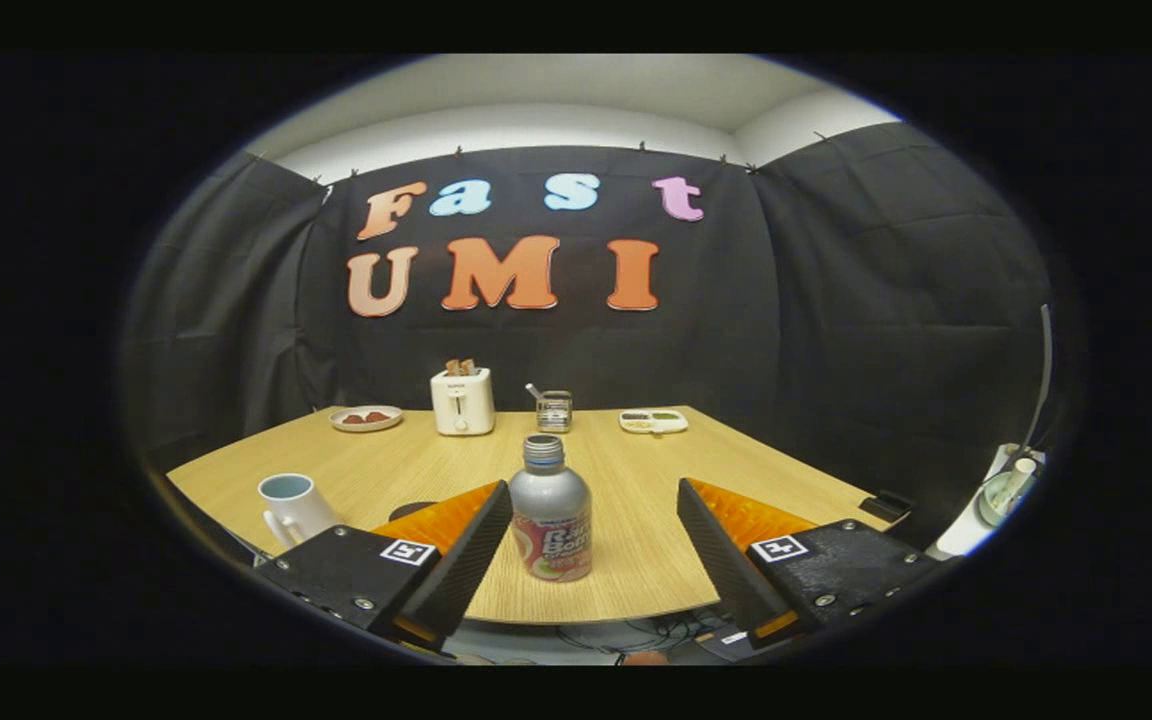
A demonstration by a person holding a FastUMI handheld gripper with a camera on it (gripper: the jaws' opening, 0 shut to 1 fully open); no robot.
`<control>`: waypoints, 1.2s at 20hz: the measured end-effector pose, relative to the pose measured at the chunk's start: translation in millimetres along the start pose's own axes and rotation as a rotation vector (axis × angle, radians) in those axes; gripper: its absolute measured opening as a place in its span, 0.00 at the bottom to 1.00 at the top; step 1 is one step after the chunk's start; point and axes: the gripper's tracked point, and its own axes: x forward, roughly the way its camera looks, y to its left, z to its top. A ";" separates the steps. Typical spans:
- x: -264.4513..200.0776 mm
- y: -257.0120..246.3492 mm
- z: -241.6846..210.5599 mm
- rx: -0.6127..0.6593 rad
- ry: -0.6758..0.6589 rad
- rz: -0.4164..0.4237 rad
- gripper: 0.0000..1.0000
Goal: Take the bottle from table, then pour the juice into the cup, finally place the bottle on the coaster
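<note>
Silver bottle (550,508) upright between fingers — gripper (594,515) wide apart, touching nothing.

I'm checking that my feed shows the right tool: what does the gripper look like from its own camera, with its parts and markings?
The gripper has two wedge-shaped fingers with flat, woven-textured inner faces and ribbed outer sides. Each sits on a dark block fixed with small screws. Each block carries a square black-and-white marker. The fingers are spread open, with the bottle between them, untouched.
</note>
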 end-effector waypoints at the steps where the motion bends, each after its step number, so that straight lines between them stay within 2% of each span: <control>1: 0.9 2.2 -3.9 0.000 0.005 0.010 0.98; 9: 22.8 26.6 -35.2 -0.026 0.021 0.091 0.99; 12: 36.7 24.8 -47.4 -0.038 0.032 0.075 0.99; 19: 62.8 38.8 -73.1 -0.020 0.066 0.115 0.99; 24: 77.0 39.5 -84.8 -0.035 0.098 0.106 0.99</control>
